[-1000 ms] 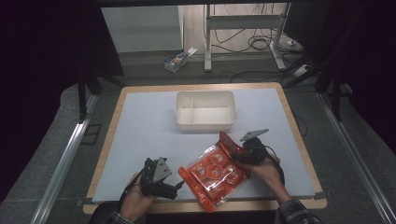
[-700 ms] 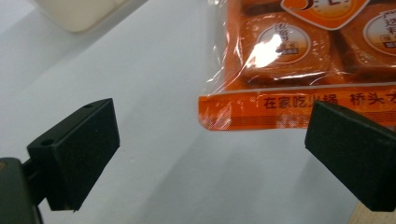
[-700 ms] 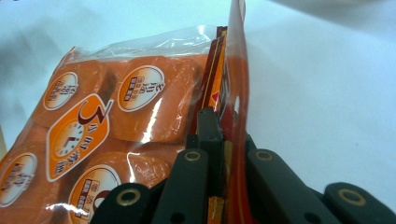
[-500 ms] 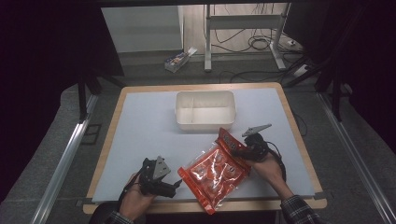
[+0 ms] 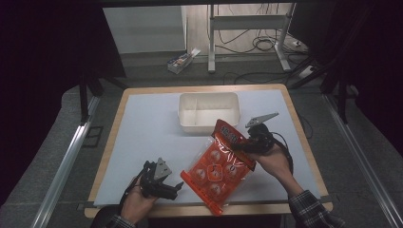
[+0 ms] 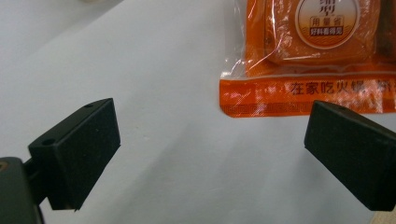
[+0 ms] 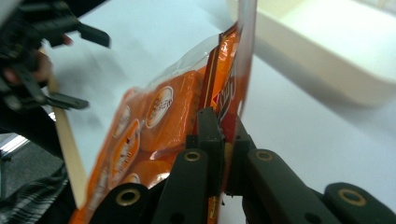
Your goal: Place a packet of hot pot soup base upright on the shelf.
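White surface (image 5: pixel 142 128), dark room. Right jaws (image 7: pixel 223 140) pinching orange bag (image 5: pixel 216 166), one end up. Left jaws (image 6: pixel 210 154) wide, bag just ahead. Still to go: into tub (image 5: pixel 190 124).

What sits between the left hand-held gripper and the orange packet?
Nothing: bare white tabletop between the left hand-held gripper and the orange packet, seen in the left gripper view.

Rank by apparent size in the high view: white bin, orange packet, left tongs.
1. orange packet, lifted toward the camera by the right tongs, so nearness may inflate it
2. white bin, close to the packet in size
3. left tongs, clearly smallest
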The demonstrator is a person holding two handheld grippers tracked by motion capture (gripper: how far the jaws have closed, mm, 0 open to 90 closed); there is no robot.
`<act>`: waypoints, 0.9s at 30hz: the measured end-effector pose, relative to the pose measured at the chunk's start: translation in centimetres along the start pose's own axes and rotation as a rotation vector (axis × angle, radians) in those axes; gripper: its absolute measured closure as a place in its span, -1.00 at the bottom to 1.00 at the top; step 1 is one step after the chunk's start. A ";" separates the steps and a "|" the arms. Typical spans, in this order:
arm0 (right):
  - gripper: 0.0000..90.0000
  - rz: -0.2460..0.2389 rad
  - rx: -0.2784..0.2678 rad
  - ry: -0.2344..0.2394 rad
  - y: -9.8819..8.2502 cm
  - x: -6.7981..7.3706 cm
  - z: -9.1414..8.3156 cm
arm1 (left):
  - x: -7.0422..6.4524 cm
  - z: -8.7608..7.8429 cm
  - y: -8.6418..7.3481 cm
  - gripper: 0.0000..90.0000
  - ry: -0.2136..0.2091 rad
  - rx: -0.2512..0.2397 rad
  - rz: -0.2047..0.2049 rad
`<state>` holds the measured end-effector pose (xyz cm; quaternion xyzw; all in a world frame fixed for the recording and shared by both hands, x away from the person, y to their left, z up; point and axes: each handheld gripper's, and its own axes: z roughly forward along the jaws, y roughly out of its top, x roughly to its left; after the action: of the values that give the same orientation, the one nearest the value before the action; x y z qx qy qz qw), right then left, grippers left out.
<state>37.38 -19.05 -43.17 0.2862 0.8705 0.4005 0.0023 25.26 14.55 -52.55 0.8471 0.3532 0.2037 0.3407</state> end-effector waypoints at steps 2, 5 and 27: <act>0.97 -0.019 -0.003 0.006 0.9 0.3 -0.3 | 0.0 0.0 0.0 -0.93 0.001 0.000 0.001; 0.97 -0.037 -0.006 0.014 2.1 0.9 -0.8 | 0.0 -0.1 0.0 -0.93 0.002 0.001 0.006; 0.97 -0.168 -0.035 -0.085 8.0 2.6 -5.2 | -0.2 -0.1 0.1 -0.91 0.012 0.010 0.030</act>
<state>37.95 -17.24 -33.52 0.2286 0.8834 0.4015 0.0779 25.15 14.43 -52.49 0.8529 0.3435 0.2120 0.3311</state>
